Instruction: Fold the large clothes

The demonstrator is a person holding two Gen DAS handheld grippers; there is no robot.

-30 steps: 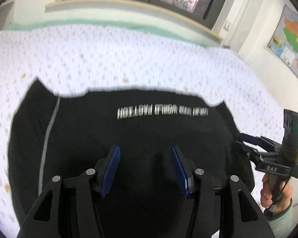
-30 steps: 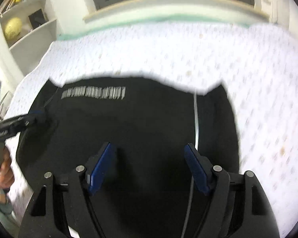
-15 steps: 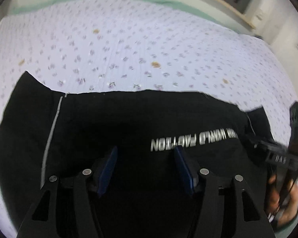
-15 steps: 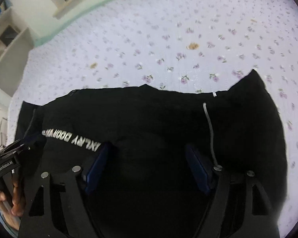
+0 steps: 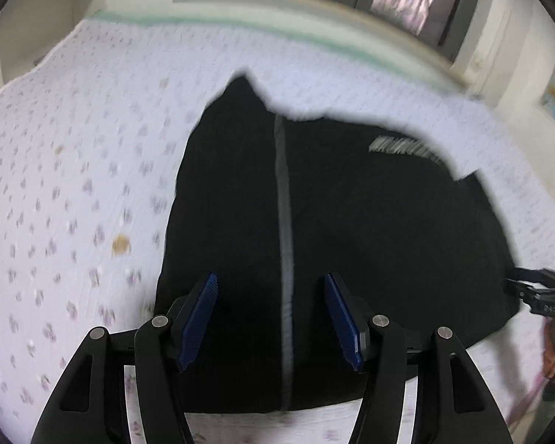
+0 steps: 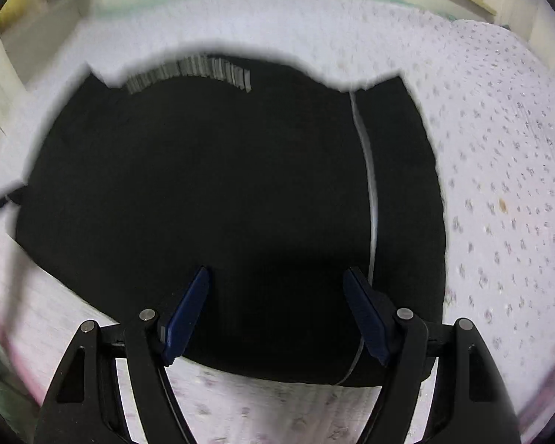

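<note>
Black garment (image 5: 351, 222) lies crosswise on floral bedsheet (image 5: 74, 185), lettering blurred; left gripper (image 5: 270, 318) opening, right gripper (image 6: 277, 310) spread, both empty.

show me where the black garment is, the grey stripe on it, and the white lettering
black garment (image 6: 203, 185): right wrist view, middle of the dark cloth.
grey stripe (image 5: 283, 199): left wrist view, midway along the stripe.
white lettering (image 6: 188, 74): right wrist view, centre of the blurred print.
</note>
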